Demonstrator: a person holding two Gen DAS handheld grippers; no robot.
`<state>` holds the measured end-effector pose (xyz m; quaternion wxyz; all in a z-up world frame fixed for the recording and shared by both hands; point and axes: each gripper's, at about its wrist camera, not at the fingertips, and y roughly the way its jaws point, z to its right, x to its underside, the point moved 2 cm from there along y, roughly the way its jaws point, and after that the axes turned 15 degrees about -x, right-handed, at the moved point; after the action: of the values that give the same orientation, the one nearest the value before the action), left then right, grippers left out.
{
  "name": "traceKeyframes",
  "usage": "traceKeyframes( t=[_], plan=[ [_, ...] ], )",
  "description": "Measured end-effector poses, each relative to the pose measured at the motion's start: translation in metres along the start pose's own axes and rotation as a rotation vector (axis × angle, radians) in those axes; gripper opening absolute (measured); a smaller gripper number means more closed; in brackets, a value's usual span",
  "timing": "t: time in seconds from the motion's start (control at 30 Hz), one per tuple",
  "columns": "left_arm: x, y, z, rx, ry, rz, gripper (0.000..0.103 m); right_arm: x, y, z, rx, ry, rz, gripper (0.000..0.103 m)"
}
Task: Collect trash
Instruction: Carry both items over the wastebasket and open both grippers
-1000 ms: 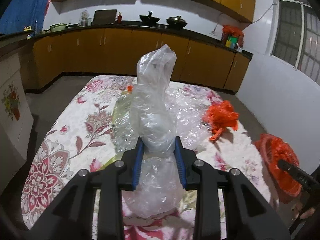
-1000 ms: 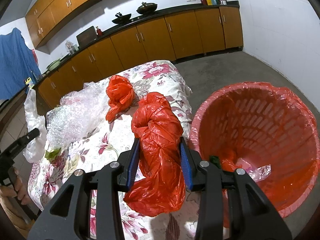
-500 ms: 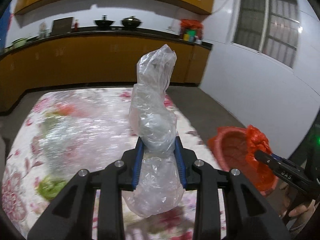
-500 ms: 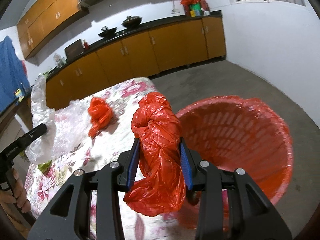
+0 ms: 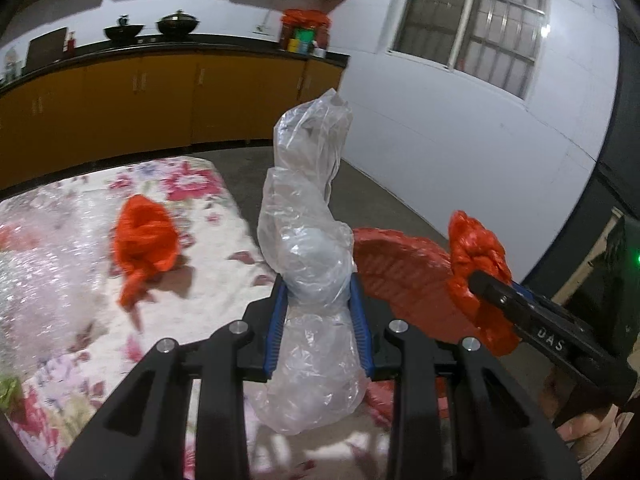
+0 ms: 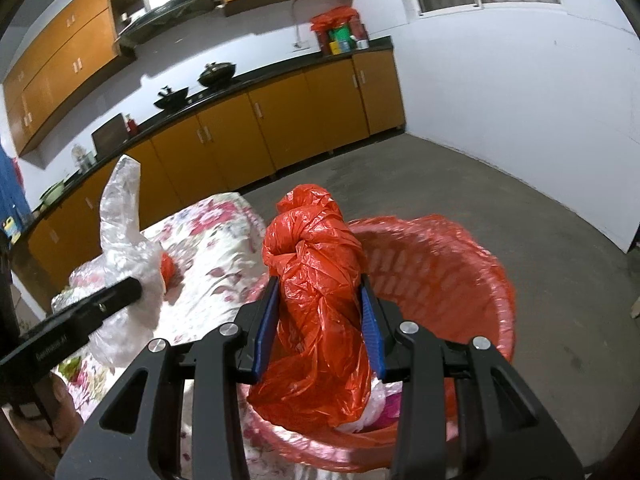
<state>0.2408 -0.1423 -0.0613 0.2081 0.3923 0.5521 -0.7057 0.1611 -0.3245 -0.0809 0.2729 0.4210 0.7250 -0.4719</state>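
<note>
My left gripper point(image 5: 318, 292) is shut on a crumpled clear plastic bag point(image 5: 310, 240) and holds it above the right edge of the floral table point(image 5: 208, 216). My right gripper point(image 6: 320, 300) is shut on a knotted red plastic bag point(image 6: 316, 280), held over the near rim of the red-lined trash basket point(image 6: 452, 276). In the left wrist view the basket point(image 5: 400, 276) sits on the floor right of the table, with the right gripper point(image 5: 476, 276) and its red bag point(image 5: 476, 252) over it. Another red bag point(image 5: 144, 240) lies on the table.
Bubble wrap point(image 5: 36, 248) lies on the table's left part. Orange kitchen cabinets point(image 6: 280, 120) run along the far wall with woks on the counter. A white wall point(image 6: 520, 100) and bare concrete floor point(image 6: 460, 176) lie beyond the basket. Some trash lies inside the basket point(image 6: 380, 404).
Both grippers swung right from over the table toward the basket, each keeping its bag. The right gripper's red bag now hangs over the basket's rim.
</note>
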Motion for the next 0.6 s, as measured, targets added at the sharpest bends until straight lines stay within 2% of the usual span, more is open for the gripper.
traceKeyframes(
  t=[0.27,0.6],
  plan=[
    [0.0,0.016,0.035,0.06,0.043,-0.025,0.032,-0.007,-0.006,0.022,0.031,0.032,0.033,0.039],
    [-0.002,0.033,0.066,0.097,0.081,-0.048,0.032,-0.019,-0.012,0.036,0.051,0.054,0.077,0.039]
  ],
)
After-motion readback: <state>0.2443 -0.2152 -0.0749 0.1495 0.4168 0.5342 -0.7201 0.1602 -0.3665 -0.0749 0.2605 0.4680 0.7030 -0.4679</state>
